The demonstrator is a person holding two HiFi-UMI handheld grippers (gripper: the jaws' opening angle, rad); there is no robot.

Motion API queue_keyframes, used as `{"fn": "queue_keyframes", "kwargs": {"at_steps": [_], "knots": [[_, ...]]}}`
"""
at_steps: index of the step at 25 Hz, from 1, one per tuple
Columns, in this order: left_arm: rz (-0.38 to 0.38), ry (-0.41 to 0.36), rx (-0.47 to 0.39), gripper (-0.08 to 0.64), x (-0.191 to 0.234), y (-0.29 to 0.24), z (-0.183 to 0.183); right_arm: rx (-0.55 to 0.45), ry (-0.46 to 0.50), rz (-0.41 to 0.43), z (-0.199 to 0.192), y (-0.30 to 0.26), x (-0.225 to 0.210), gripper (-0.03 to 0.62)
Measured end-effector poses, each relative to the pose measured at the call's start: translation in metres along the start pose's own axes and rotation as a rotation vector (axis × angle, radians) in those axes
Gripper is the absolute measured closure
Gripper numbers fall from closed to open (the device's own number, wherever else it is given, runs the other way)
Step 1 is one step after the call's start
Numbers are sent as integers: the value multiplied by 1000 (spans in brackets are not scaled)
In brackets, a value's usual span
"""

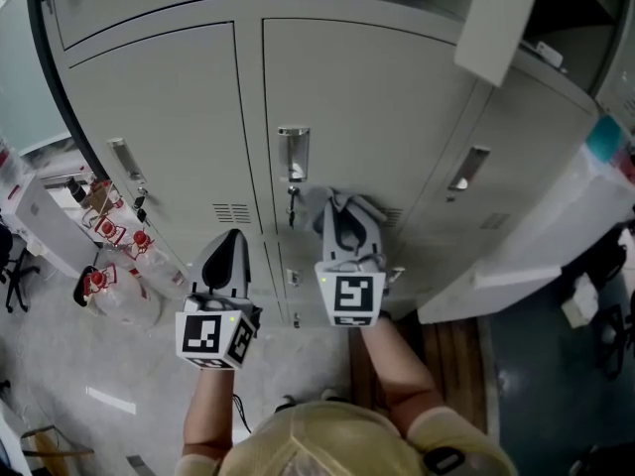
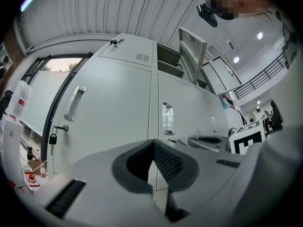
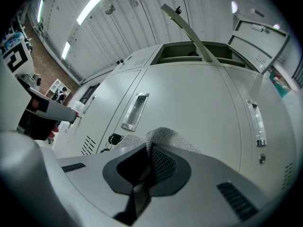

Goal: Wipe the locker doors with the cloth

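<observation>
A row of grey locker doors fills the head view; the middle door [image 1: 377, 87] has a recessed handle [image 1: 293, 152] with a key below it. My right gripper [image 1: 344, 204] is shut on a grey-white mesh cloth [image 1: 370, 209], with its tip close to that door just under the handle. In the right gripper view the cloth [image 3: 166, 137] bunches out above the closed jaws [image 3: 149, 149]. My left gripper [image 1: 234, 236] hangs lower left, shut with nothing in it, and points at the seam between the left door [image 1: 169, 117] and the middle one. Its pads [image 2: 163, 160] meet at the tip.
An upper locker door [image 1: 496, 18] stands open above right. The left door carries a handle [image 1: 126, 159] with keys hanging. Bottles with red labels [image 1: 109, 234] stand on the floor at left. A white panel [image 1: 536, 251] juts out at right, over wooden slats [image 1: 451, 355].
</observation>
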State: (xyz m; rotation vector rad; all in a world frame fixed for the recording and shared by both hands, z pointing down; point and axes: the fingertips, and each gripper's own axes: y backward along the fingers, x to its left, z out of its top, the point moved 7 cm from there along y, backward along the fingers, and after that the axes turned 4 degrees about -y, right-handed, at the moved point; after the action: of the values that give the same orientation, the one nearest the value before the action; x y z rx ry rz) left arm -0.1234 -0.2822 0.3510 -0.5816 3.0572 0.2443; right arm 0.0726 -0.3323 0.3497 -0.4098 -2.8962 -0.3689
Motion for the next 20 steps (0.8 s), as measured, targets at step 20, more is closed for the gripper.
{"fn": "queue_keyframes", "kwargs": {"at_steps": [20], "knots": [[-138, 50, -6, 558, -40, -42, -7, 53, 47, -160, -10, 25, -63, 588]]}}
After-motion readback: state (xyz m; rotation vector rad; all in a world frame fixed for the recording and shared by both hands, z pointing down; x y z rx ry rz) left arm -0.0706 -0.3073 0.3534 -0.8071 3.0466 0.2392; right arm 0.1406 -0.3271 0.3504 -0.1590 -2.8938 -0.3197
